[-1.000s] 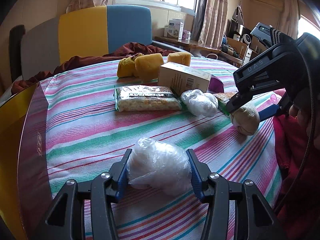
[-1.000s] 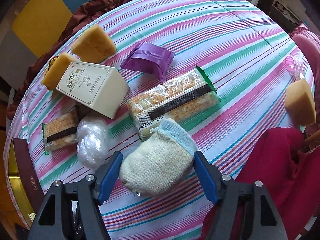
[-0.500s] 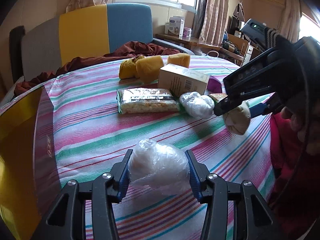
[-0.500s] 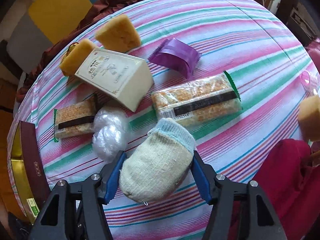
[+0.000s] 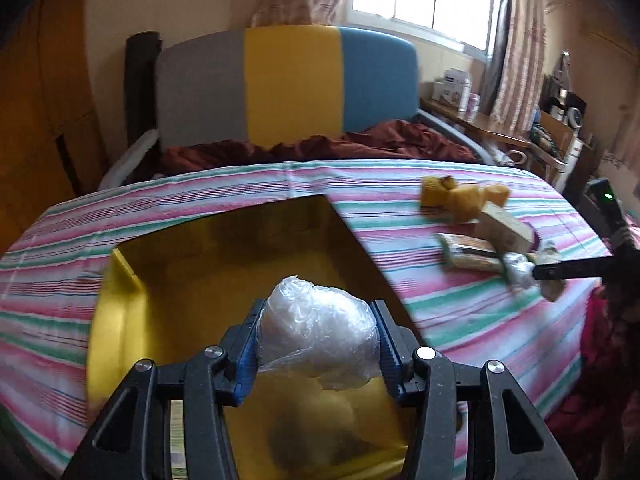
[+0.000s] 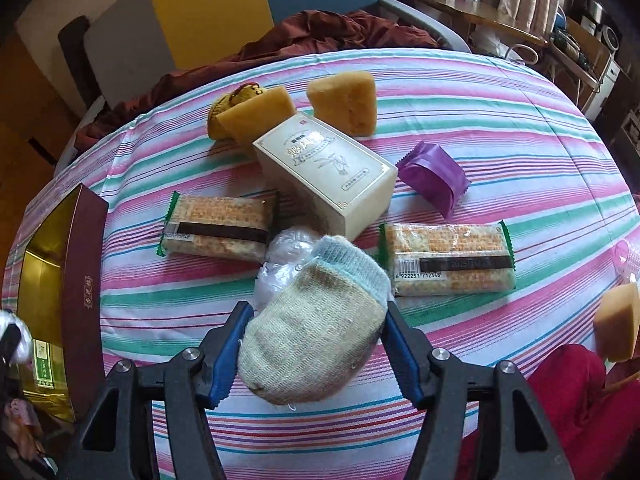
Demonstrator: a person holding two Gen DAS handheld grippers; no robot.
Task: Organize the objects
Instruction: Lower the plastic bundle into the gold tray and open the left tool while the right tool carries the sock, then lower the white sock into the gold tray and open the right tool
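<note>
Two grippers are each loaded. At the bottom centre of the left wrist view, the left gripper [image 5: 318, 340] is clamped on a crumpled clear plastic bag [image 5: 316, 336], held above the gold box [image 5: 188, 264] whose open interior fills the middle of that frame. Beyond the box, the striped counter [image 5: 200, 184] runs toward the upper right, where the remaining items lie blurred.

At the bottom centre of the right wrist view, the right gripper [image 6: 314, 344] squeezes a rolled cream sock [image 6: 312, 332] with a pale blue cuff. Just behind the sock, touching it, sits a second plastic bag [image 6: 286, 256]. Left of it lies one cracker packet [image 6: 218, 224], and right of it another cracker packet [image 6: 448, 260]. Farther back, a cream carton [image 6: 326, 172] rests tilted at frame centre, with a purple wrapper [image 6: 434, 178] to its right. Two yellow sponges [image 6: 344, 102] sit beyond, near the counter's far edge. A third sponge [image 6: 616, 320] shows at the right edge.
</note>
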